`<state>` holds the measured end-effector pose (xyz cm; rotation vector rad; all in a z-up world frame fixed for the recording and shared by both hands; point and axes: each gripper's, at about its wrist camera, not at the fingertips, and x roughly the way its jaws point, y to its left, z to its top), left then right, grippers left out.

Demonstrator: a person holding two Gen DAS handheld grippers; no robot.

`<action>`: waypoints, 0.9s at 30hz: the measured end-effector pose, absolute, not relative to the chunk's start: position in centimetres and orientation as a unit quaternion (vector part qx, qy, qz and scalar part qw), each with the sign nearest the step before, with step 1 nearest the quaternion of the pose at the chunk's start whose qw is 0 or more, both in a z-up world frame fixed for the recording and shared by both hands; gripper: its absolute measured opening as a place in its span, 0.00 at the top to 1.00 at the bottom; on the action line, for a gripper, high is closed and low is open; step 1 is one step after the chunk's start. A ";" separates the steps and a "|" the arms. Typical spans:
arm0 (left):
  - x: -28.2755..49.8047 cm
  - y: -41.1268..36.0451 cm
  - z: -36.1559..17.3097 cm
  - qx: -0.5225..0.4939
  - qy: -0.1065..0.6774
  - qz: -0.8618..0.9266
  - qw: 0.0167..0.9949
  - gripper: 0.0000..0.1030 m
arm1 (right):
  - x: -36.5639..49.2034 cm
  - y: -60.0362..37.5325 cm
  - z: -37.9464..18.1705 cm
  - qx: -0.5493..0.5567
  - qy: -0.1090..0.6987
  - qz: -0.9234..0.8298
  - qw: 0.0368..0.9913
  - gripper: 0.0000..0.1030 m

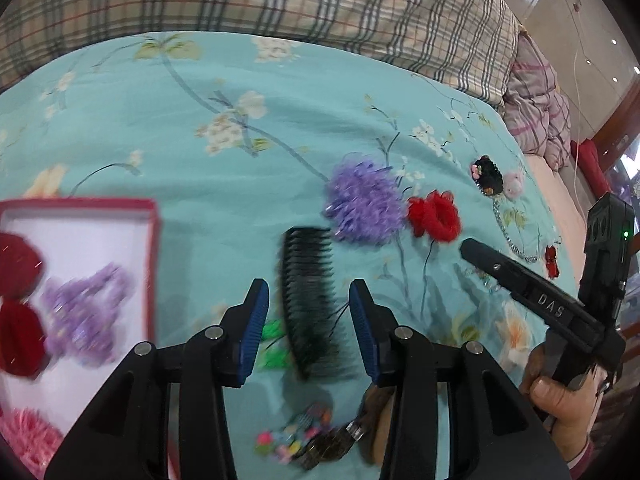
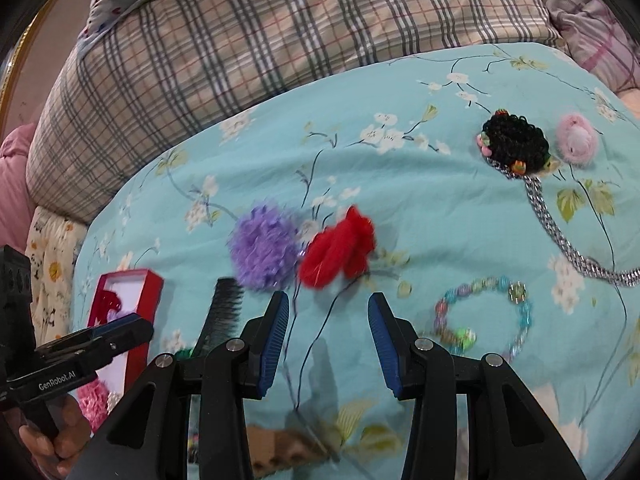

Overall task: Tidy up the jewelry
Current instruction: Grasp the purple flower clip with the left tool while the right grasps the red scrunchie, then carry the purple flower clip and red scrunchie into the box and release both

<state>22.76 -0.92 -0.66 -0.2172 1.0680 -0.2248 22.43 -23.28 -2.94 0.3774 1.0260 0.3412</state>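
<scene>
My left gripper is open above a black comb lying on the turquoise sheet; the comb shows between the fingers but is not gripped. A red box at the left holds red, purple and pink scrunchies. Beyond the comb lie a purple fluffy scrunchie and a red scrunchie. My right gripper is open and empty just in front of the red scrunchie, with the purple scrunchie to its left. A bead bracelet lies to its right.
A black scrunchie, a pink one and a silver chain lie at the far right. A watch and coloured beads sit near the front. A plaid pillow borders the back.
</scene>
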 end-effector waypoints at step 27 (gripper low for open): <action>26.3 -3.0 -1.5 -0.101 0.501 -0.121 0.851 0.98 | 23.6 -23.2 -3.2 0.192 0.478 0.183 0.837 0.94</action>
